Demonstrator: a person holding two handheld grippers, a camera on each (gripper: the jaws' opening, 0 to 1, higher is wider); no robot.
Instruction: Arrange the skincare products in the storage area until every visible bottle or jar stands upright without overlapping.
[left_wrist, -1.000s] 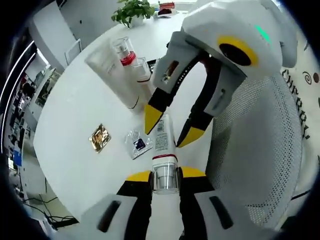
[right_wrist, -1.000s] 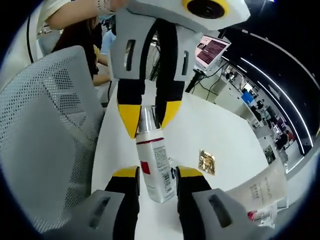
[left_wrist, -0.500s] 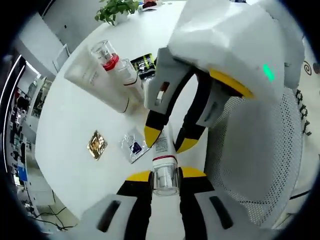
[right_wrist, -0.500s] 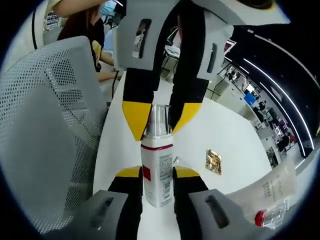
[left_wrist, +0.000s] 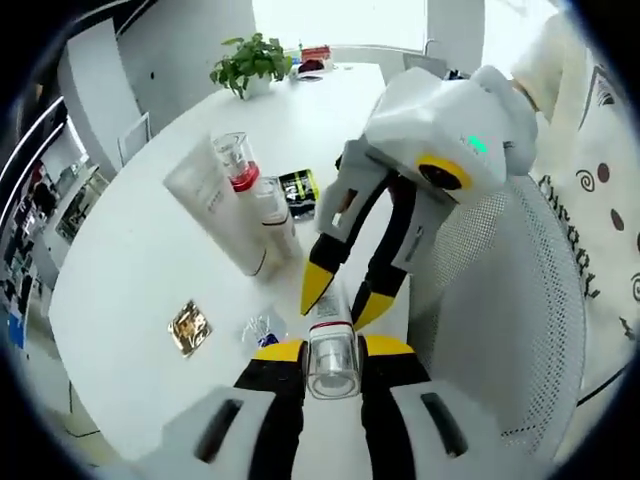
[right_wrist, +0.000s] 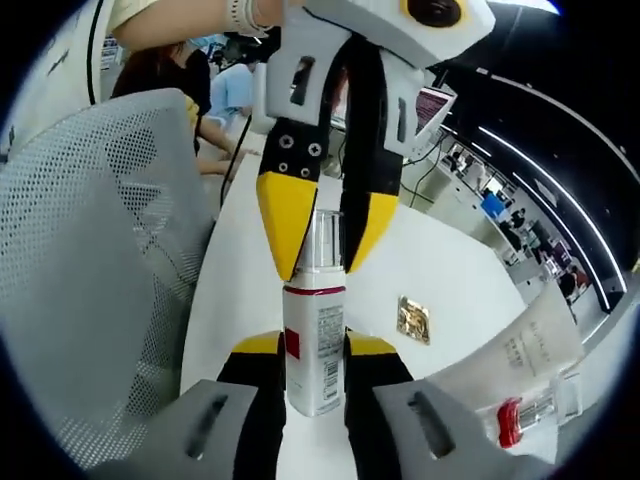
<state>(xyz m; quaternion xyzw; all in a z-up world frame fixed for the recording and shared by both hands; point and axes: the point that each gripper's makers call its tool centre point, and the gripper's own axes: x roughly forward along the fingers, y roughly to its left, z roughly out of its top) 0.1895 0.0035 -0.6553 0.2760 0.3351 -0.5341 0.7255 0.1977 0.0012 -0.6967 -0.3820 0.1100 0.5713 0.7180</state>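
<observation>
Above the counter (left_wrist: 150, 270), both grippers are gripping one bottle (right_wrist: 315, 345): the left gripper (left_wrist: 332, 350) is clenching its clear cap, the right gripper (right_wrist: 313, 348) its white body, beside a mesh chair (right_wrist: 90, 260).

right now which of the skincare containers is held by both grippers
The white bottle with the red band: the right gripper clamps its body and the left gripper its clear cap. The tube and red-collared bottle sit untouched.

Bottle (right_wrist: 316, 345) above the tabletop (left_wrist: 130, 260), spanning left gripper (right_wrist: 322, 225) and right gripper (left_wrist: 345, 297). Beyond it: a tube (left_wrist: 212, 205) beside a pump bottle (left_wrist: 255, 190); a foil sachet (left_wrist: 188, 327) nearer; a potted plant (left_wrist: 250, 62) at the far edge.
</observation>
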